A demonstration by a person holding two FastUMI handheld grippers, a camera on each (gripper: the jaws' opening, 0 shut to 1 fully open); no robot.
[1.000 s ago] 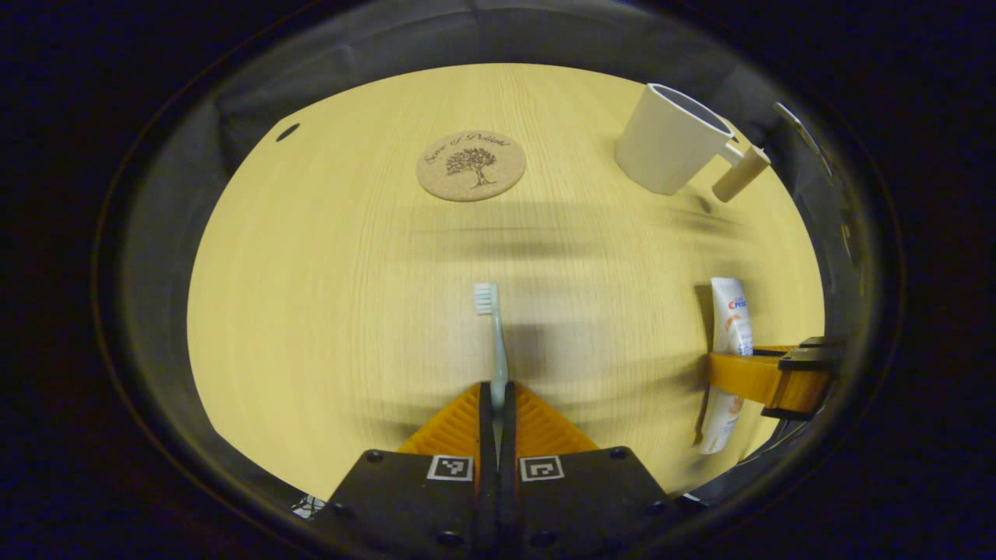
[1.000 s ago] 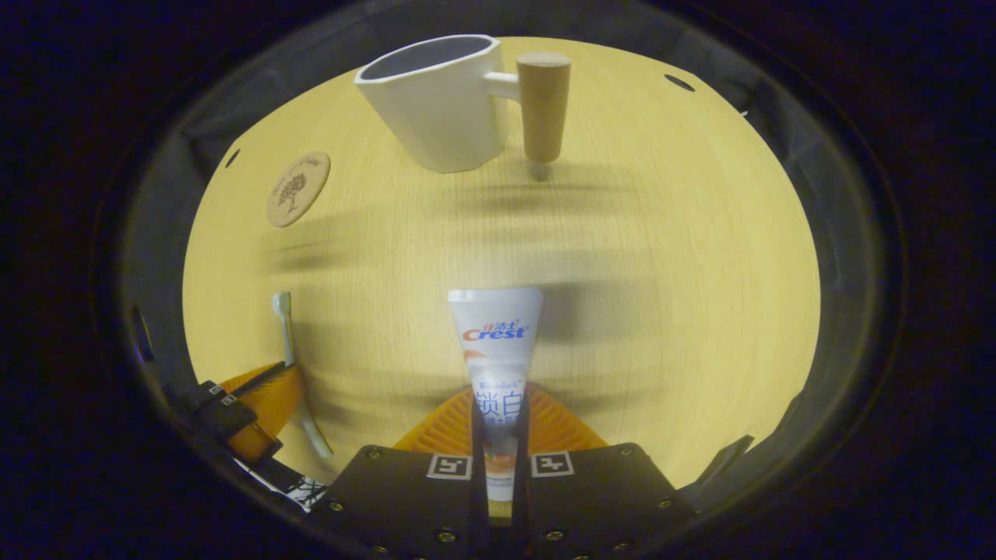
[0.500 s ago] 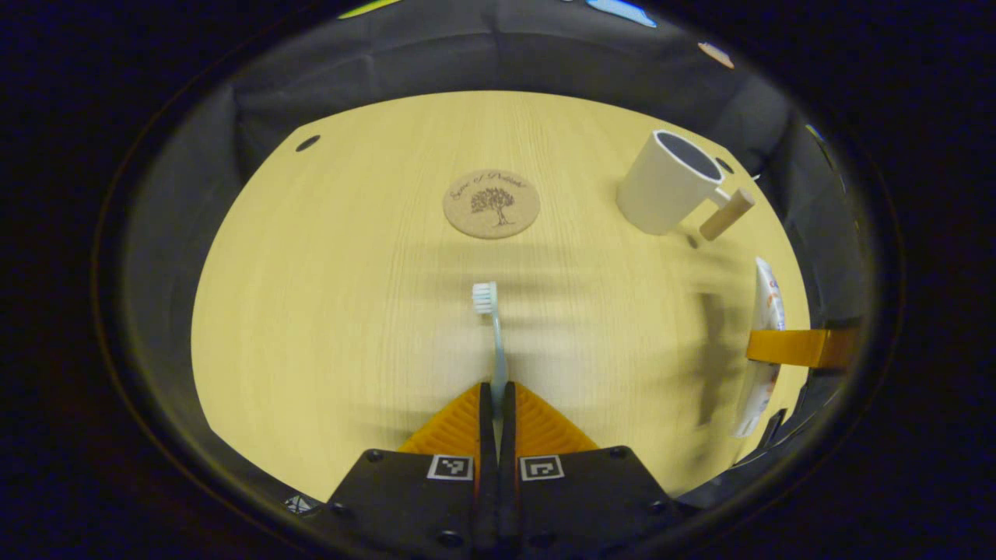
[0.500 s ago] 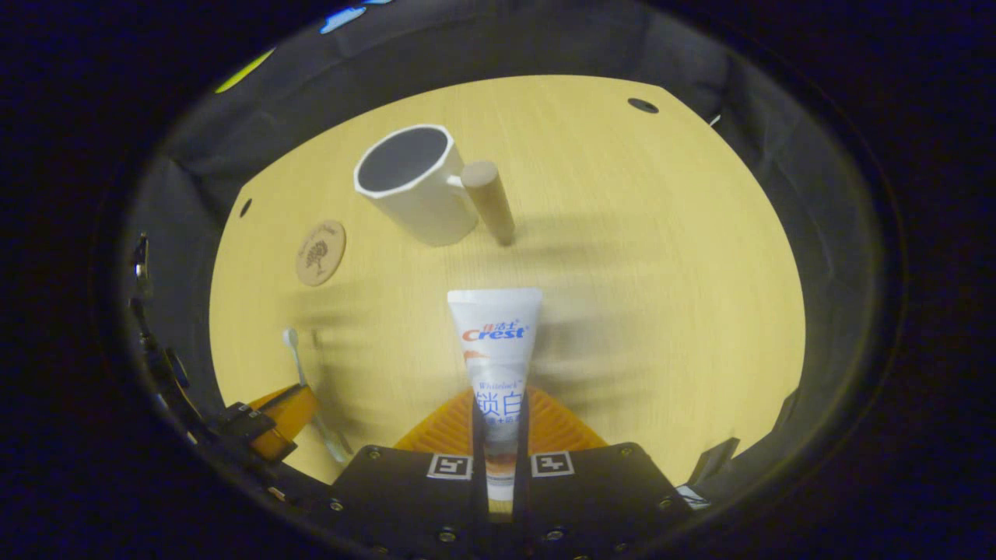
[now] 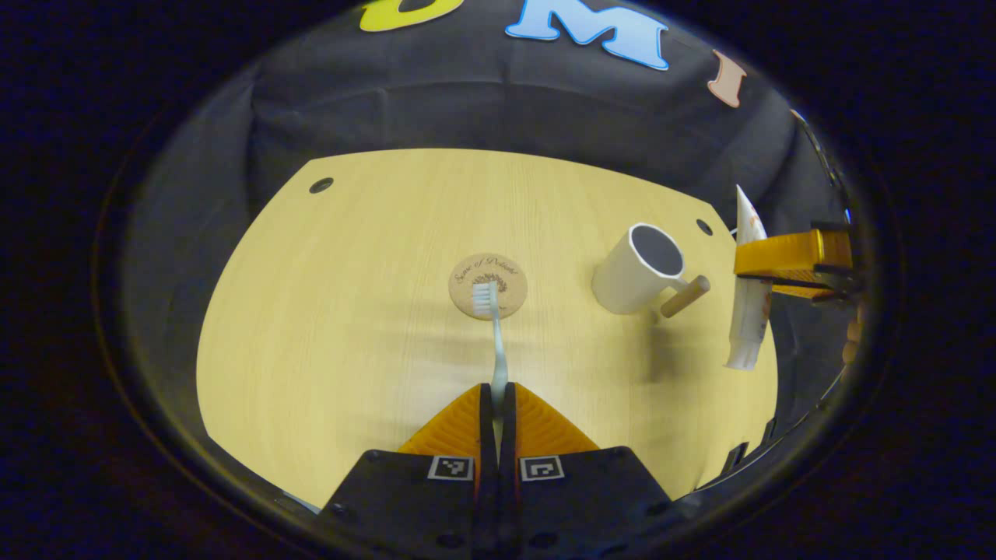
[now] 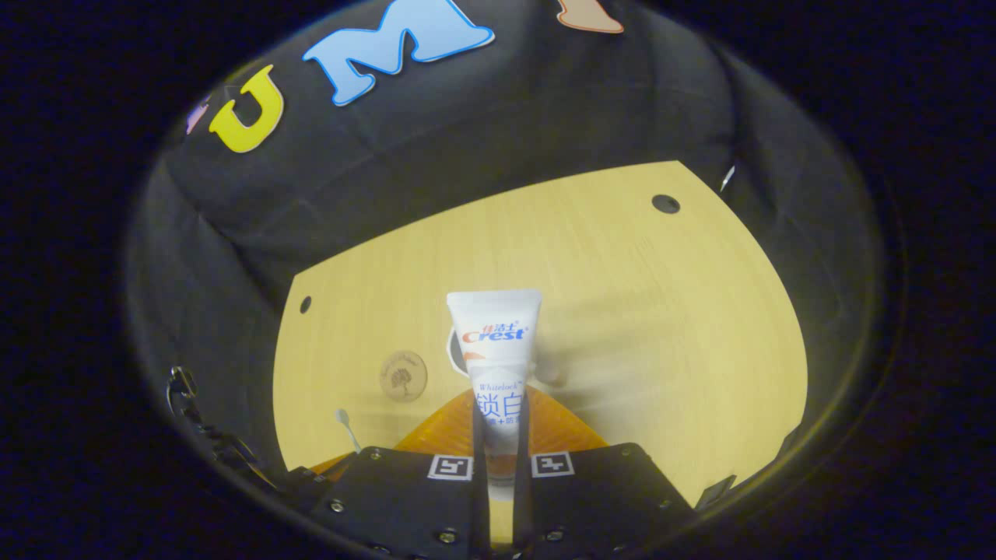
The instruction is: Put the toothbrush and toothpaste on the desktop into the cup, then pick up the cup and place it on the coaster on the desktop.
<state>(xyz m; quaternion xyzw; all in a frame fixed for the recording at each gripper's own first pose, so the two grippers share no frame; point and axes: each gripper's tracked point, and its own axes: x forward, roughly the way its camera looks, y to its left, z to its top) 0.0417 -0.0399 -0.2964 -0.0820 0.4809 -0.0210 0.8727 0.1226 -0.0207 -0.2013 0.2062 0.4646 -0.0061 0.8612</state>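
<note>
Pale wood-grain desktop [image 5: 350, 311] across mid-frame, small dark holes [image 5: 320, 185] near far corners. Behind, black cloth wall [image 5: 482, 117] filling upper frame. Dim, warm light.

- We see the worktop [image 5: 350, 311] as pale wood with fine straight grain and a matt finish.
- We take the coaster [image 5: 467, 272] for rough, matt cork.
- Our cup [image 5: 622, 276] looks smooth and matt white, its handle [image 5: 685, 296] plain wood.
- The toothpaste [image 6: 493, 342] tube is glossy plastic.
- The toothbrush [image 5: 496, 342] looks like smooth plastic.
</note>
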